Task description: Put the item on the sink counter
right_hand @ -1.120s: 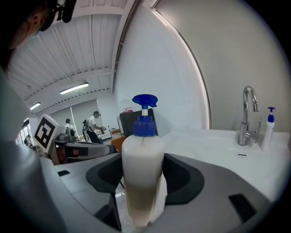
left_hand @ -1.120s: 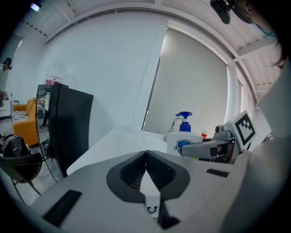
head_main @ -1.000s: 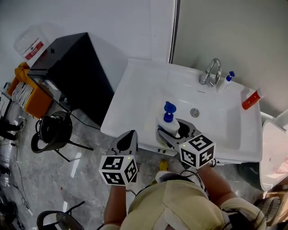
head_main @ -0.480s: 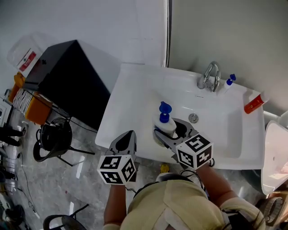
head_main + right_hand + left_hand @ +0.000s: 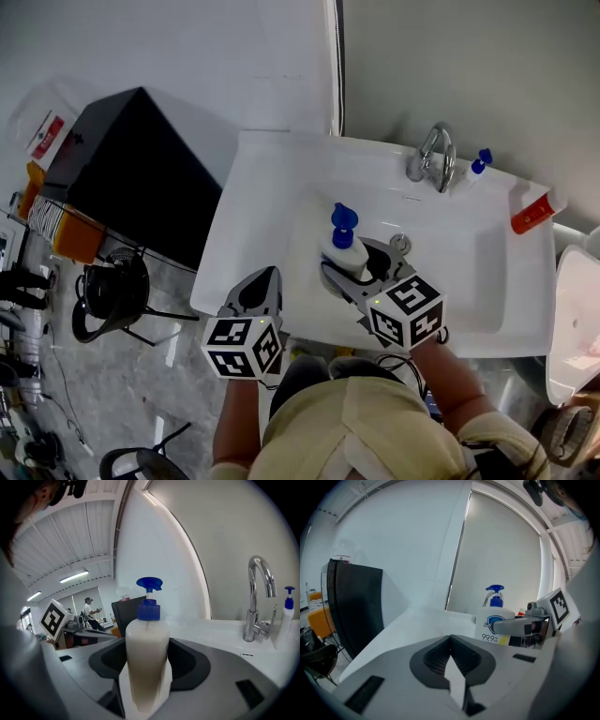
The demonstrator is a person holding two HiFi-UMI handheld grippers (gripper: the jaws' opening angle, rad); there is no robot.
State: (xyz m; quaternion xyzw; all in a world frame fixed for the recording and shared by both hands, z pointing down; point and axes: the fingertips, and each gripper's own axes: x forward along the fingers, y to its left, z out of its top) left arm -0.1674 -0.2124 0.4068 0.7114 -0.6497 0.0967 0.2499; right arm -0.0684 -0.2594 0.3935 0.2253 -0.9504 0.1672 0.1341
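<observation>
Edging the soap bottle point(image 5: 343, 251) farther over the basin point(image 5: 450, 258), not down yet.
Gripping its body firmly with the right tool point(image 5: 344, 272); keeping the left tool point(image 5: 260, 287) closed and empty at seven o'clock. Still to place: bare table point(image 5: 255, 202) at ten o'clock.

sink point(image 5: 262, 202): glossy white | faucet point(image 5: 433, 155): polished metal | pump bottle point(image 5: 343, 256): smooth plastic
</observation>
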